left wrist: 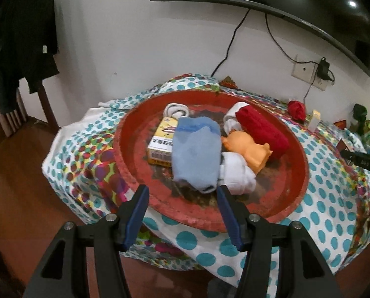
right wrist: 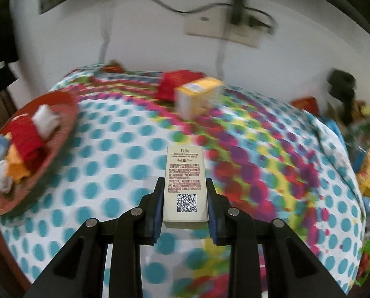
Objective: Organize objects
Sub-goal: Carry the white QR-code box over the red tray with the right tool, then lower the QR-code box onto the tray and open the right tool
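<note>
Two grippers mine. Right gripper (right wrist: 185,186) pinches small cream carton (right wrist: 185,183), printed text and QR code facing up, above dotted cloth (right wrist: 125,164). Left gripper (left wrist: 182,193) spread wide, nothing between pads, over near rim of round red tray (left wrist: 296,154). Tray holds soft blue sock (left wrist: 196,154), white sock bundle (left wrist: 237,173), red knit roll (left wrist: 262,129), orange rubber toy (left wrist: 244,149), yellow box (left wrist: 160,146). White wall (left wrist: 135,37) behind, wall socket (left wrist: 304,70).
</note>
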